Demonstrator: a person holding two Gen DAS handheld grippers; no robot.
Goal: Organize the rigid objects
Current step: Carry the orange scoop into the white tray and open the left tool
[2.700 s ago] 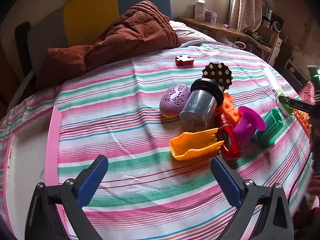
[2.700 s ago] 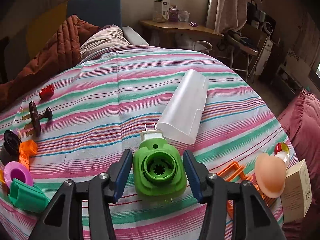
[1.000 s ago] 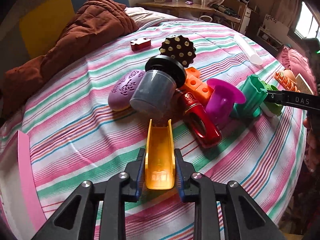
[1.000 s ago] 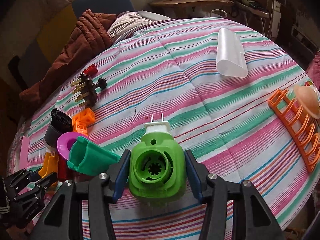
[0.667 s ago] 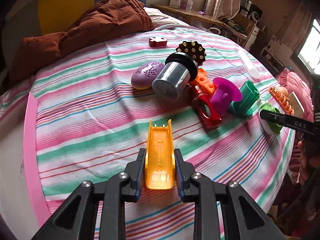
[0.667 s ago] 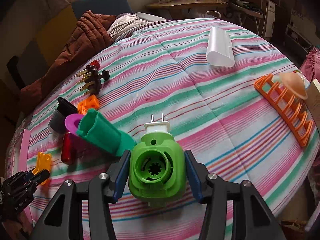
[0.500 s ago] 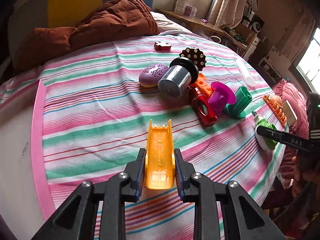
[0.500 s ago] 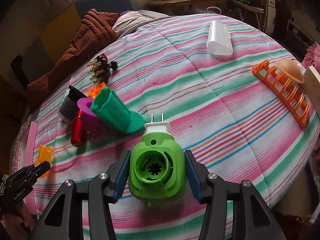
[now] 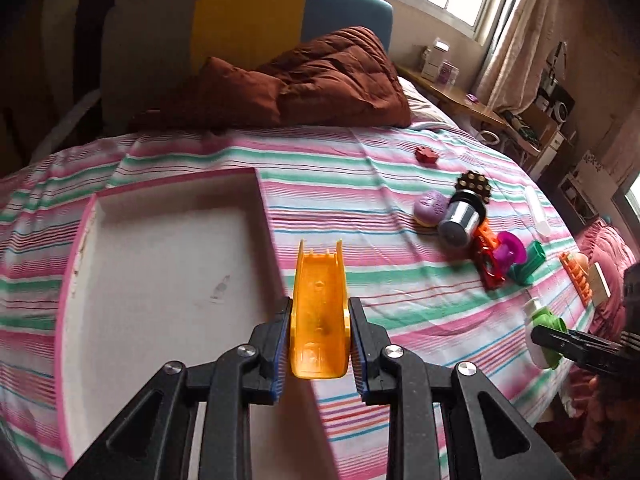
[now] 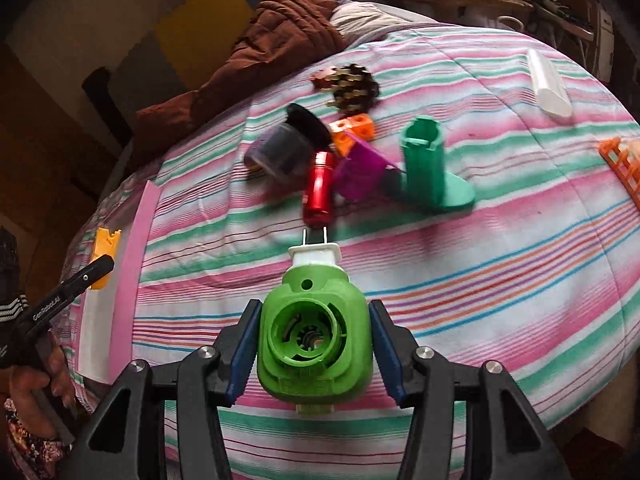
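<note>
My left gripper point(image 9: 319, 338) is shut on an orange plastic trough point(image 9: 319, 312), held above the right edge of a shallow white box with a pink rim point(image 9: 264, 216) on the striped bed. My right gripper point(image 10: 314, 340) is shut on a green plug-in device with a white two-pin plug point(image 10: 314, 336), carried over the bedspread. In the right wrist view the orange trough point(image 10: 103, 254) shows at the far left over the pink-rimmed box point(image 10: 128, 280). A cluster lies mid-bed: silver cup point(image 9: 458, 226), purple oval point(image 9: 430, 208), red cylinder point(image 9: 490, 266), magenta piece point(image 9: 508, 250), teal holder point(image 9: 530, 266).
A brown quilt point(image 9: 320, 84) lies at the head of the bed. A small red block point(image 9: 426, 155), a studded dark disc point(image 9: 474, 184), a white tube point(image 10: 548, 84) and an orange rack point(image 10: 620, 164) lie on the bedspread. A person's hand point(image 10: 36, 384) holds the left gripper.
The left gripper closed on the orange trough, lifted it and carried it left to the white box. The right gripper carried the green plug-in device left past the cluster.
</note>
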